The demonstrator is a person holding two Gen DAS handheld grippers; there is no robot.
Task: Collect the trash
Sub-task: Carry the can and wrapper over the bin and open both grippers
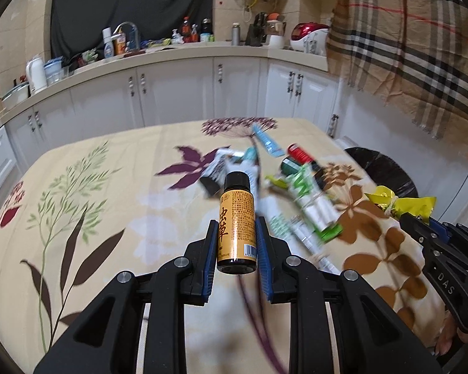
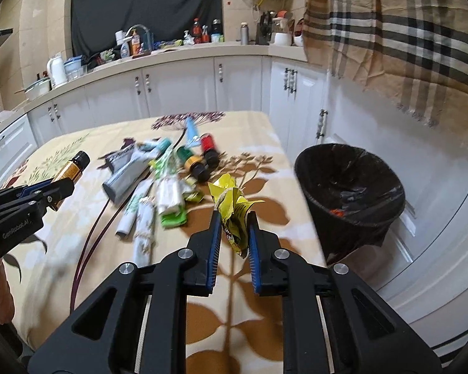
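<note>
Two grippers hold trash: left (image 1: 237,230) bottle (image 1: 236,221), right (image 2: 234,227) wrapper (image 2: 234,205).

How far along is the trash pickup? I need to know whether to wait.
Early. Done: something small and orange lies in the black-lined bin. In hand: the left gripper clamps a small amber bottle; the right gripper clamps a crumpled yellow wrapper. Left: a pile of tubes, bottles and wrappers on the table.

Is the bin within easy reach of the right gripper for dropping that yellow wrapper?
Probably yes: the right gripper, shut on the yellow wrapper, sits near the table edge, and the open bin stands just beyond with nothing between.
</note>
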